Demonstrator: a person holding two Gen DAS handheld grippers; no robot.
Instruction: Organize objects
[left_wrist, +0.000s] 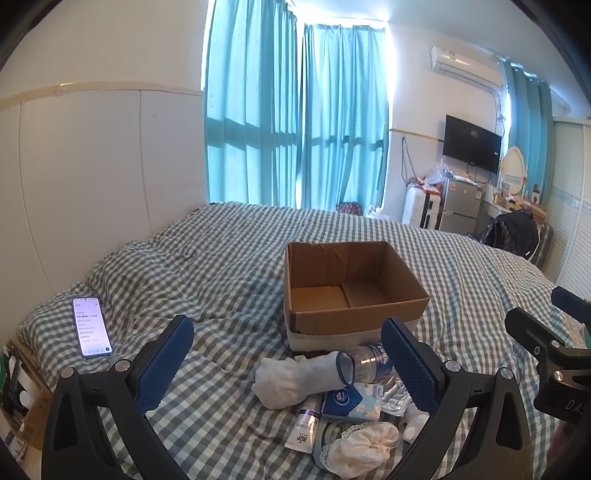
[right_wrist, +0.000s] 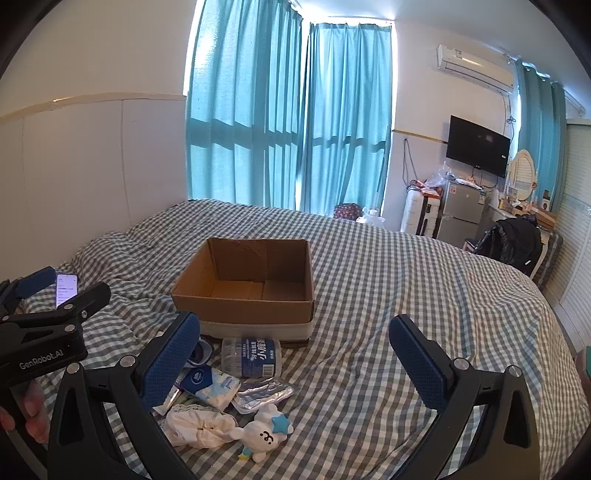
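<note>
Checked bed (left_wrist: 229, 258) | phone (left_wrist: 91, 326) far left | your left gripper (left_wrist: 291, 365) fingers wide, empty | pile of small things: sock (left_wrist: 284, 380), bottle (left_wrist: 365, 363), just before empty cardboard box (left_wrist: 351, 291) | right gripper (right_wrist: 295, 363) wide, empty | step: none picked yet | next: close on one thing, lift it into box

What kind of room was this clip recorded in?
A bedroom, most likely in a small flat. The work surface is a bed with a checked cover; teal curtains hang over the window behind it, and a wall-mounted TV sits above a small fridge in the corner.
</note>
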